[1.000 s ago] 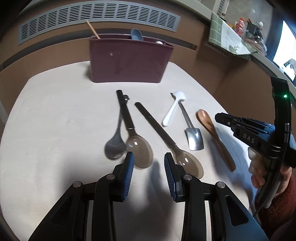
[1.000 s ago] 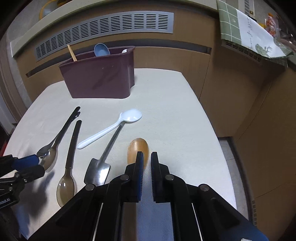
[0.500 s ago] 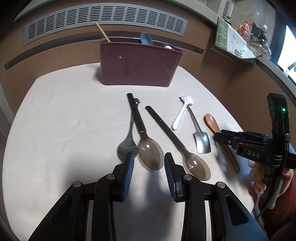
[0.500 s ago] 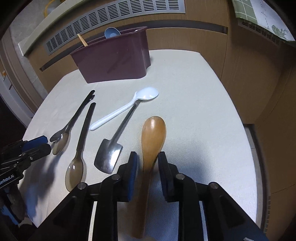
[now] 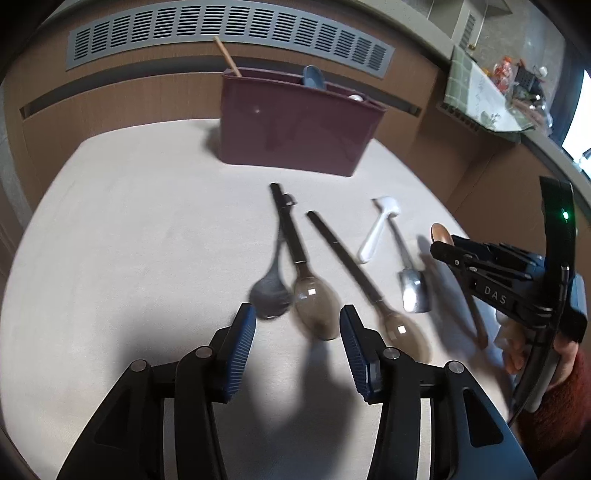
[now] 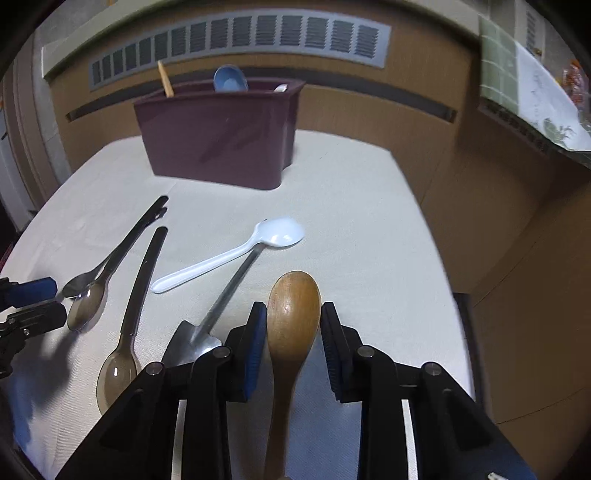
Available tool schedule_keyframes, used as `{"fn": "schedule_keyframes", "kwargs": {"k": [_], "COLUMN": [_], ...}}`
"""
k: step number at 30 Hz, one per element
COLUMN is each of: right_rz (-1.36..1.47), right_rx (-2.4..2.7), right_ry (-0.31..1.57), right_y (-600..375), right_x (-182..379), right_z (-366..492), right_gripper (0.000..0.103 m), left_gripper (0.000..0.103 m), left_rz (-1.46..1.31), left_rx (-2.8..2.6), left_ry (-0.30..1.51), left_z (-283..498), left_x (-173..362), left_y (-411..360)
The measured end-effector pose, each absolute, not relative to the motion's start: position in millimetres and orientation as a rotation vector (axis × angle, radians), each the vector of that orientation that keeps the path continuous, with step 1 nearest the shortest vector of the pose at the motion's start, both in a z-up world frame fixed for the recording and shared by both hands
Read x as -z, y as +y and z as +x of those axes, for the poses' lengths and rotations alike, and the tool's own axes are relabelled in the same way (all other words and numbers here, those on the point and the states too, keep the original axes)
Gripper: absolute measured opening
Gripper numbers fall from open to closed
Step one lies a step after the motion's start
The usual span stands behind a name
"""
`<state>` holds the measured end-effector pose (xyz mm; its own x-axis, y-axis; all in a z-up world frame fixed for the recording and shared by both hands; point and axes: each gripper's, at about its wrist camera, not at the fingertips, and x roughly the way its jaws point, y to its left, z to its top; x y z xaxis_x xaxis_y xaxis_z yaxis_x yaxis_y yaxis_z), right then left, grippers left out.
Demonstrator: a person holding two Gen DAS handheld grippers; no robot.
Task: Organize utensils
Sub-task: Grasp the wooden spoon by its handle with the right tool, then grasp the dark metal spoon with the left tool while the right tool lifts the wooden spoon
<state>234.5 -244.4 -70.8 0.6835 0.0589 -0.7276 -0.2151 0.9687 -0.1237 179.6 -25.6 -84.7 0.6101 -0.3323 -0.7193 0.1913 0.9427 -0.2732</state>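
A pale cream textured tabletop [image 6: 369,206] is lying before a brown wooden wall panel [image 6: 369,110]. A long grey slatted vent grille [image 5: 221,33] is running along it, and a green-checked cloth [image 6: 517,74] is hanging over the ledge at right.

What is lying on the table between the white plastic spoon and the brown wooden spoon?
A metal shovel-shaped spoon lies between the white plastic spoon and the brown wooden spoon; its handle tip runs under the white spoon's bowl. The right wrist view shows it best.

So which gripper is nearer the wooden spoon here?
Right. The right gripper straddles the wooden spoon, jaws open on either side of its bowl. The left gripper is off beside the translucent brown spoons.
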Motion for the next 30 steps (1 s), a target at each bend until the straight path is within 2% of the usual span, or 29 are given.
{"fn": "schedule_keyframes", "kwargs": {"k": [3, 11, 24, 30], "right_rz": [-0.176, -0.147, -0.106, -0.095], "right_rx": [-0.157, -0.160, -0.172, -0.174], "right_ry": [0.798, 0.808, 0.817, 0.794], "right_y": [-254.5, -259.6, -266.6, -270.5], "right_x": [65.4, 66.8, 72.0, 70.1], "right_z": [228.9, 222.9, 219.9, 216.2], "right_gripper": [0.026, 0.026, 0.026, 0.026], "left_gripper": [0.053, 0.054, 0.054, 0.058], "left_rz": [-0.178, -0.130, -0.131, -0.120], "left_rx": [0.347, 0.344, 0.254, 0.213], "left_ry": [0.863, 0.911, 0.907, 0.894], "left_z": [178.4, 182.6, 186.4, 195.1], "left_x": [85.0, 93.0, 95.4, 97.7], "left_y": [-38.1, -59.4, -49.1, -58.4]}}
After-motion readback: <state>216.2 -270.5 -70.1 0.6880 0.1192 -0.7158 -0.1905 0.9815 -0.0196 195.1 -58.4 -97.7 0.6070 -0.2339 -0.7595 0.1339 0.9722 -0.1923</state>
